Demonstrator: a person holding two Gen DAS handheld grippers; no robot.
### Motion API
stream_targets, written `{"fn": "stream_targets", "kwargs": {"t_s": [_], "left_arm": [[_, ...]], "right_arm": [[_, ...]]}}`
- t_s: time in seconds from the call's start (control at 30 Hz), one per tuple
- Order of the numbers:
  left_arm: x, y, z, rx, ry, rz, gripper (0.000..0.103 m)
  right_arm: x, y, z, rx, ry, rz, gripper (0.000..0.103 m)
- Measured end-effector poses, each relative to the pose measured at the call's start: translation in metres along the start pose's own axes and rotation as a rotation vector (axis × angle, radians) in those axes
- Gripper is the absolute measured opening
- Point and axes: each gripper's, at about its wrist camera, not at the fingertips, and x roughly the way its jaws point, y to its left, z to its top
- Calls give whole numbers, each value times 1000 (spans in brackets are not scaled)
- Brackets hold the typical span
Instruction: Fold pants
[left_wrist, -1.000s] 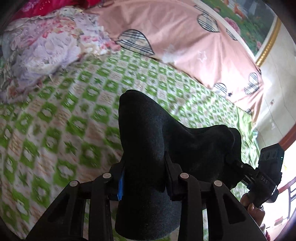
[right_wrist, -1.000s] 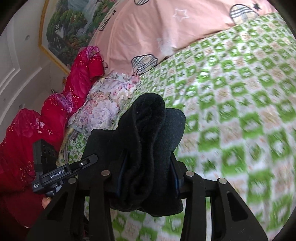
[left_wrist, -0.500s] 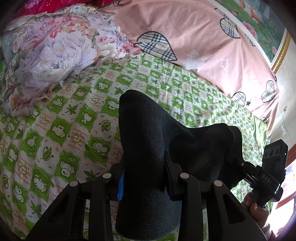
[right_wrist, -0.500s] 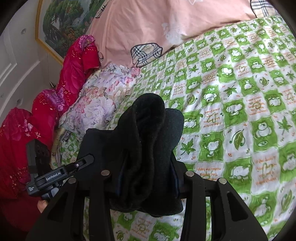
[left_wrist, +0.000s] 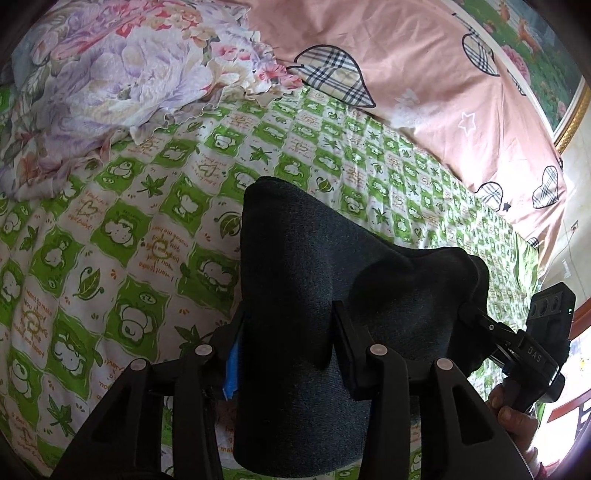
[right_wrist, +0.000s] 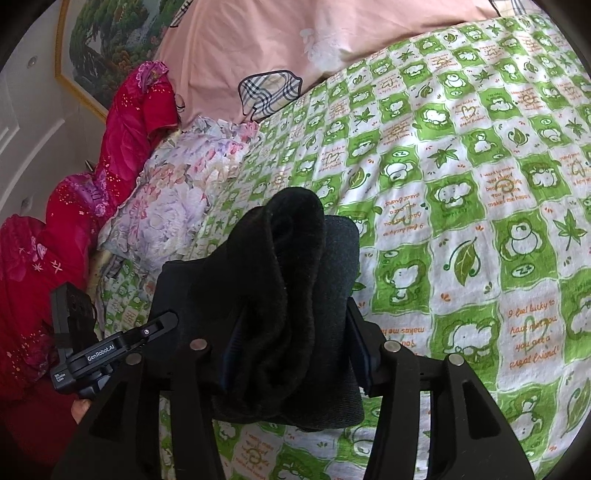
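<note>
The dark pants (left_wrist: 295, 258) hang bunched between both grippers, just above the green checked bed sheet (left_wrist: 147, 221). A thick fold fills my left gripper (left_wrist: 286, 314); its jaws are opening, with the pads still against the cloth. At the right edge of that view the right gripper (left_wrist: 476, 314) holds the other end, a hand below it. In the right wrist view my right gripper (right_wrist: 293, 314) has a rolled fold of the pants (right_wrist: 291, 240) between its opening jaws, pads still touching. The left gripper (right_wrist: 162, 321) shows at the lower left.
A floral pillow (left_wrist: 110, 74) lies at the far left of the bed and a pink quilt (left_wrist: 406, 74) with plaid hearts along the back. Red bedding (right_wrist: 129, 129) is piled beside the pillow. A framed painting (right_wrist: 103, 44) hangs on the wall.
Both grippers have come lower and closer to the sheet with the pants, toward the pillow. Their fingers stand slightly wider apart than before.
</note>
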Motion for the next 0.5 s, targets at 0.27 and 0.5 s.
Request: {"fn": "stream_targets", "kwargs": {"t_s": [0.27,0.5], "left_arm": [[-4,-1,-3,7,-3,26,56],[-12,-1,-9,9,-11,54,68]], "right_arm": [[-6,7,-1,-36,-4,-61,59],[-12,14,-9,-62,-16,-80,69]]}}
